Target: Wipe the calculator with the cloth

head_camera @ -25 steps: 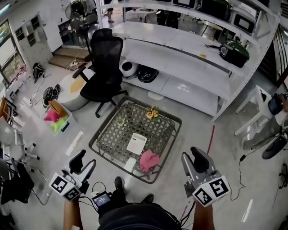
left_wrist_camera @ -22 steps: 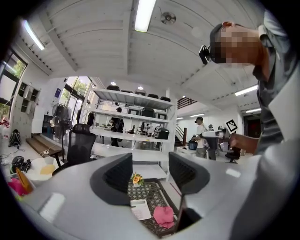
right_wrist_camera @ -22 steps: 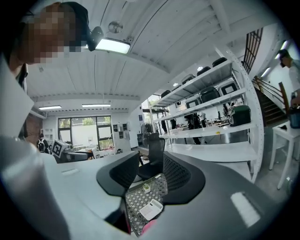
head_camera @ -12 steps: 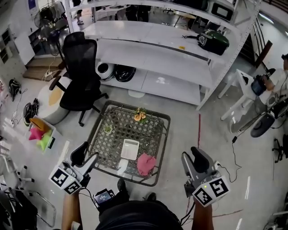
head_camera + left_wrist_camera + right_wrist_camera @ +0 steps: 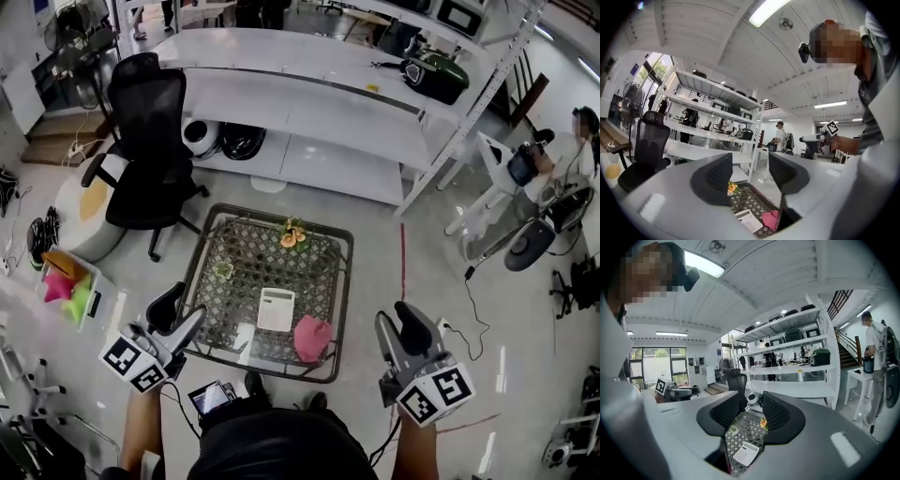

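A white calculator [image 5: 277,309] lies on a low lattice-topped table [image 5: 205,253], near its front edge. Just to its right sits a crumpled pink cloth [image 5: 312,338]. My left gripper [image 5: 178,317] hovers by the table's front left corner, open, nothing between its fingers. My right gripper [image 5: 400,326] hangs off the table's front right corner, also open and empty. The left gripper view looks between the left gripper [image 5: 750,174] jaws down at the calculator [image 5: 749,221] and the cloth [image 5: 771,218]. Through the right gripper [image 5: 750,417] the calculator [image 5: 746,453] shows; the cloth is hidden there.
Orange flowers [image 5: 293,234] and a small green plant [image 5: 223,270] stand on the table's far half. A black office chair [image 5: 145,141] is at the back left, long white shelving [image 5: 309,94] behind. A person [image 5: 567,155] sits at the far right.
The view has swung so the table now lies squarely between the two grippers. The left gripper has come in close to the table's front left corner. Both grippers stay open and empty.
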`<act>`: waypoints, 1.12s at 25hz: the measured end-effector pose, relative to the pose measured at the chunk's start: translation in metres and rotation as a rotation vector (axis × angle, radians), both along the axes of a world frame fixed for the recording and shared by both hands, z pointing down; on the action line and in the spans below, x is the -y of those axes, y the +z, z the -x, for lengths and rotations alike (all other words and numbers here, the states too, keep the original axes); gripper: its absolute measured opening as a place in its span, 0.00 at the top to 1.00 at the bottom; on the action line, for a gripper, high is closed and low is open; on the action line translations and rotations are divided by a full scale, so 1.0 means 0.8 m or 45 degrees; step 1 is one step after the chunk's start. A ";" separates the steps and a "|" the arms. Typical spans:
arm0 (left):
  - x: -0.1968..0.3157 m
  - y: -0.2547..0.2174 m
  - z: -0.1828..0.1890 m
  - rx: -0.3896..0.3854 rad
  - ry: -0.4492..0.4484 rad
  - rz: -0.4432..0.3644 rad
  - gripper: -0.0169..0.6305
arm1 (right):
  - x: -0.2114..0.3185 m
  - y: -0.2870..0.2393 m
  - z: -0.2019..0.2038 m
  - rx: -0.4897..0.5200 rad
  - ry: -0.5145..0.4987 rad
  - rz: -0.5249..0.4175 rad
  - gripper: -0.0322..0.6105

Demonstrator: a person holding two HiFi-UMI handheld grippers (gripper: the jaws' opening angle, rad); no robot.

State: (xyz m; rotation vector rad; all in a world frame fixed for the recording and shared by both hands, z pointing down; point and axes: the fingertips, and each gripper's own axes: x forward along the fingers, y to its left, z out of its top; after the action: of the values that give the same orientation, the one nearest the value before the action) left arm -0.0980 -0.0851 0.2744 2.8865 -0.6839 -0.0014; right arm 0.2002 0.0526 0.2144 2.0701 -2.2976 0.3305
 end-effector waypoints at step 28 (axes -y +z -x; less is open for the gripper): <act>0.050 0.082 0.045 -0.018 -0.116 0.177 0.57 | 0.093 0.153 0.040 0.039 -0.153 0.341 0.68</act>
State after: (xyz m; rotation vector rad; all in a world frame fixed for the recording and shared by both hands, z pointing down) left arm -0.1341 -0.1251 0.3403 2.7184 -0.7804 0.0131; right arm 0.1684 -0.0220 0.3371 1.8053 -2.2369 0.6297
